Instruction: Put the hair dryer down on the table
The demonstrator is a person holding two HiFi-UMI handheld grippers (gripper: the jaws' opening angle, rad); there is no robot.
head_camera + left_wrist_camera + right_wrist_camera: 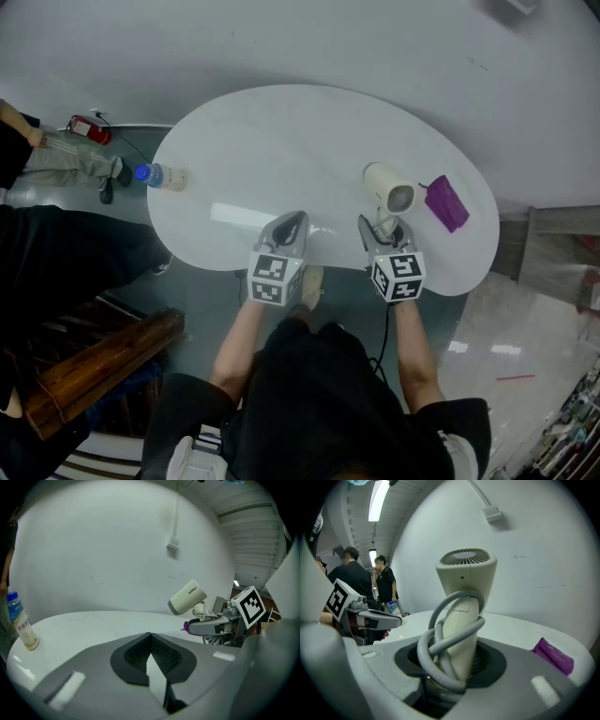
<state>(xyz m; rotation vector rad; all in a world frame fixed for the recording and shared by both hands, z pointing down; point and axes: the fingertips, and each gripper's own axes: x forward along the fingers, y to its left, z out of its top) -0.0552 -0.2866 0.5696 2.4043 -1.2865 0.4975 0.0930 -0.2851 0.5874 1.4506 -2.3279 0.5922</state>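
Our right hand-held gripper is clamped on the handle of the dryer. Its jaws stand fairly wide because the handle, with the cord wound round it, fills the gap. The handle runs straight out along the jaws, and the barrel sits crosswise at its far end, with the grille uppermost in the right gripper view. In the left gripper view the dryer hangs tilted above the counter, and we judge it is not yet resting there.

In the head view the dryer sits in the lower right part of the counter. The near edge lies close below the gripper in the frame, so setting it down calls for going forward and down, not back.

A purple pouch lies just beside the barrel toward the right of the frame, which leaves little room there. Toward the centre and upper left the counter is bare, and that is where the dryer can be laid on its side.

The bottle stands well apart at the left rim. Our left hand-held gripper hovers near the near edge, its jaws pressed together on nothing, farther from the dryer.
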